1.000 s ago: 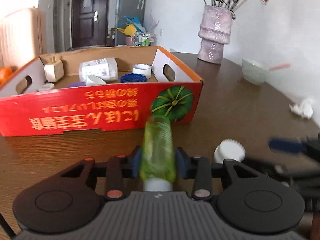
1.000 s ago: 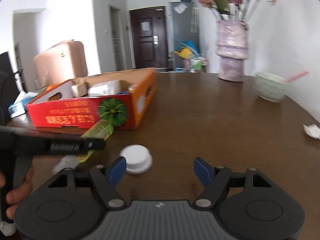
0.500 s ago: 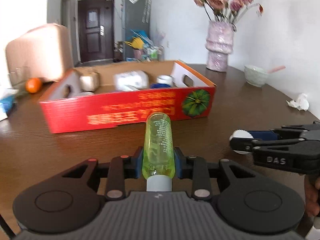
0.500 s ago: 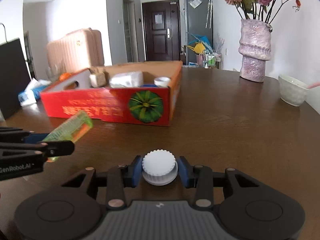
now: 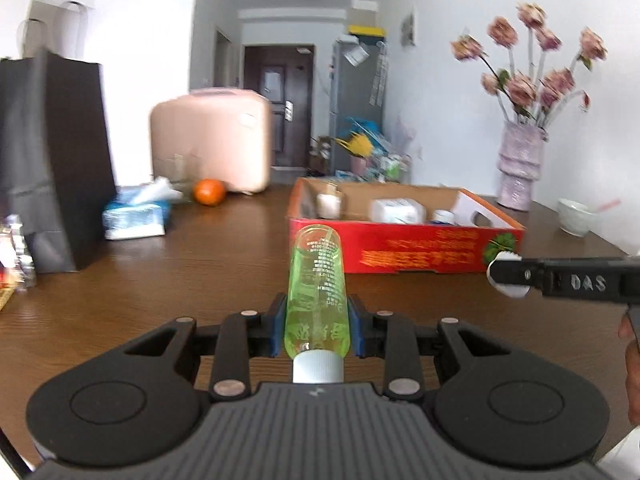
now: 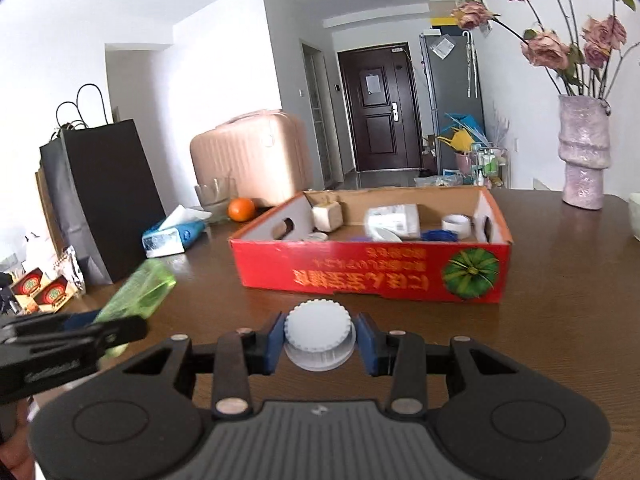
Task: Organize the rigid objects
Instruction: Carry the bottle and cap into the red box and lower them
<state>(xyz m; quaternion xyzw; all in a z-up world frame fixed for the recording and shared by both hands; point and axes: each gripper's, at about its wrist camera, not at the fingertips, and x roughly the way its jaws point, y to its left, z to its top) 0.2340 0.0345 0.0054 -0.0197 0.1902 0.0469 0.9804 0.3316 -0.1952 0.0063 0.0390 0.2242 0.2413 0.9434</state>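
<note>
My left gripper (image 5: 317,330) is shut on a green see-through bottle (image 5: 316,292) with a grey cap, held clear of the brown table and pointing away from me. My right gripper (image 6: 319,342) is shut on a white ribbed lid (image 6: 319,334), also lifted off the table. A red cardboard box (image 6: 372,276) stands ahead with a white bottle (image 6: 394,220), a tape roll (image 6: 456,222), a blue lid (image 6: 439,235) and a beige block (image 6: 327,216) inside. In the left wrist view the right gripper (image 5: 506,274) with the white lid (image 5: 508,290) hangs in front of the box (image 5: 404,248). In the right wrist view the green bottle (image 6: 138,294) shows at lower left.
A black paper bag (image 6: 102,196), a blue tissue pack (image 6: 172,234), an orange (image 6: 241,209) and a glass (image 6: 216,196) stand left of the box. A pink vase (image 6: 584,160) with flowers and a pale bowl (image 5: 574,216) are at the right. A pink suitcase (image 6: 248,160) is behind the table.
My right gripper closed on the white lid and lifted it. Both grippers drew back from the box and swung left, and the green bottle rose with the left one.
</note>
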